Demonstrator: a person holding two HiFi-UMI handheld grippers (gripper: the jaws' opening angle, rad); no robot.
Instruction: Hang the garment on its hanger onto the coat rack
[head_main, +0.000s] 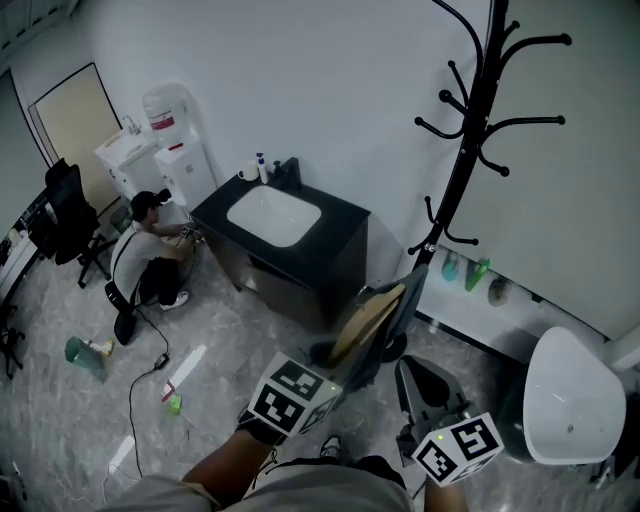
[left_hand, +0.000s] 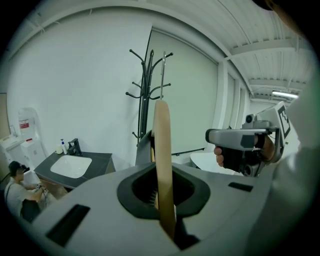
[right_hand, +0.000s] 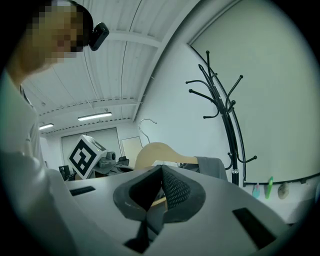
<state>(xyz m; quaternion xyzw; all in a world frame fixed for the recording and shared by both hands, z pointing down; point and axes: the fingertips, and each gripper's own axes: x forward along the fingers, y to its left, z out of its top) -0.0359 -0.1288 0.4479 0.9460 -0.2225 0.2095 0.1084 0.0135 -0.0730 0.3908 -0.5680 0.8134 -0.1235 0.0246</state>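
A wooden hanger (head_main: 368, 318) with a metal hook (left_hand: 163, 75) carries a grey garment (head_main: 398, 300). My left gripper (head_main: 335, 368) is shut on the hanger's wooden body, which stands edge-on between the jaws (left_hand: 162, 200); the grey cloth (left_hand: 144, 147) shows behind it. The black coat rack (head_main: 478, 120) stands ahead at the wall, apart from the hanger, and its hooks are bare (left_hand: 145, 90). My right gripper (head_main: 412, 368) hovers just right of the hanger, jaws shut with nothing in them (right_hand: 161, 172). Beyond it I see the hanger (right_hand: 157, 152) and garment (right_hand: 212, 167).
A black cabinet (head_main: 345, 215) with a white basin stands left of the rack. A person (head_main: 150, 260) crouches beside it near a water dispenser (head_main: 165, 130). A white rounded seat (head_main: 570, 400) sits at the right. Bottles (head_main: 478, 272) line the low ledge.
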